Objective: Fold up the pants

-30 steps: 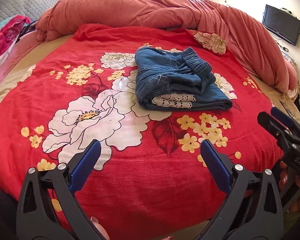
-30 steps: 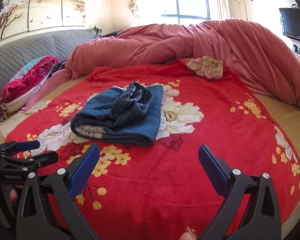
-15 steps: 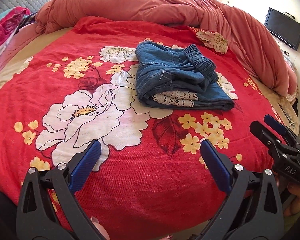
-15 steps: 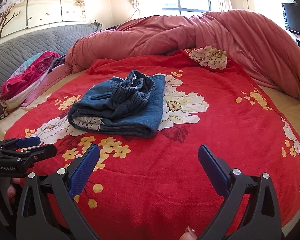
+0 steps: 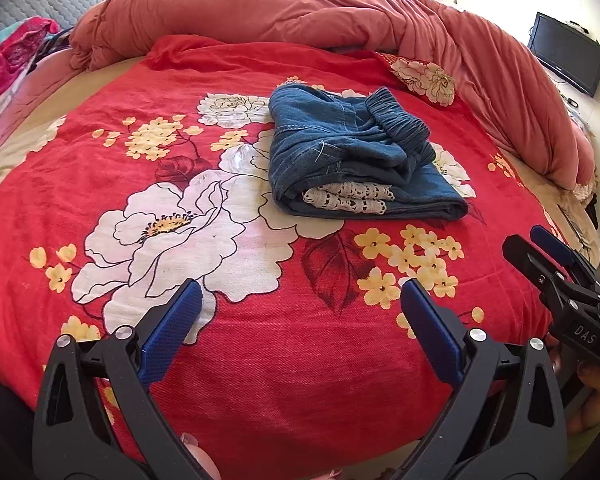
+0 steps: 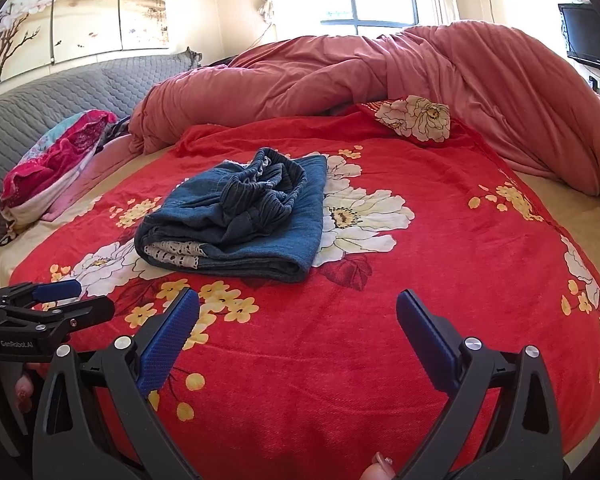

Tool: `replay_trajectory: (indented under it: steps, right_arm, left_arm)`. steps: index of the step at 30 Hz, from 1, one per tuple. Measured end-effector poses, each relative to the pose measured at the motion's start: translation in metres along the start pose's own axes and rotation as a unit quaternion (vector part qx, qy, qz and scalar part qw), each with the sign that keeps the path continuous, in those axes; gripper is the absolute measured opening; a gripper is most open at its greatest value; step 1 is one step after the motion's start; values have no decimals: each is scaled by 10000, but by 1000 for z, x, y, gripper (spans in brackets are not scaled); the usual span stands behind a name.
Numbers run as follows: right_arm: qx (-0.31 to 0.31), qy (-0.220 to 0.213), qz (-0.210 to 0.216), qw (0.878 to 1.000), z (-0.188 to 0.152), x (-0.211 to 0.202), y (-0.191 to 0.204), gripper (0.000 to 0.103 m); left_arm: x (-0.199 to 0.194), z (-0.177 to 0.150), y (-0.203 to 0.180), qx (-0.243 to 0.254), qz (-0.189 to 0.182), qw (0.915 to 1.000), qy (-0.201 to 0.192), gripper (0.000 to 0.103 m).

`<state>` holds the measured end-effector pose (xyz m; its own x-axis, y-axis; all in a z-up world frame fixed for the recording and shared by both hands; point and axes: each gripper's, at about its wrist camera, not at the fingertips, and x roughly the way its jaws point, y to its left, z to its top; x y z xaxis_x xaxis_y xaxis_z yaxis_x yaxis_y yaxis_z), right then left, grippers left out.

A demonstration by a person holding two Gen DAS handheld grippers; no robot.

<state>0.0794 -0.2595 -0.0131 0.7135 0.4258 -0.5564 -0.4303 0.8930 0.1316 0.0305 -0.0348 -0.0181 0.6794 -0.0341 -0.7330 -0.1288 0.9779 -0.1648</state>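
Left wrist view: the folded denim pants (image 5: 356, 156) lie mid-blanket (image 5: 100, 128), long axis toward the duvet (image 5: 300, 12), lace hem facing the near edge. The left gripper (image 5: 300, 312) and right gripper (image 6: 298, 318) both gape wide, empty, near that edge.

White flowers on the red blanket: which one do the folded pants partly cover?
The white flower at the blanket's middle; the pants overlap its left petals. The large white flower nearer the left claw lies uncovered.
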Motion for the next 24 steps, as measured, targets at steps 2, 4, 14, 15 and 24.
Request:
replay_trajectory:
  steps: [2, 4, 14, 15, 24]
  right_arm:
    - [-1, 1, -7, 10000, 0, 0, 0, 98]
    - [-6, 2, 3, 10000, 0, 1, -1, 98]
    - [-10, 30, -8, 10000, -1, 3, -2, 98]
    - [-18, 30, -7, 10000, -1, 3, -2, 98]
    - [-26, 37, -37, 10000, -2, 4, -3, 98]
  left_arm:
    - [-1, 0, -1, 7, 15, 10000, -5, 93]
    - [-1, 0, -1, 21, 18, 10000, -9, 93]
    - [0, 1, -2, 35, 24, 10000, 4, 93]
    - [0, 1, -2, 34, 25, 10000, 8, 93]
    - [-1, 1, -1, 28, 6, 10000, -8, 93]
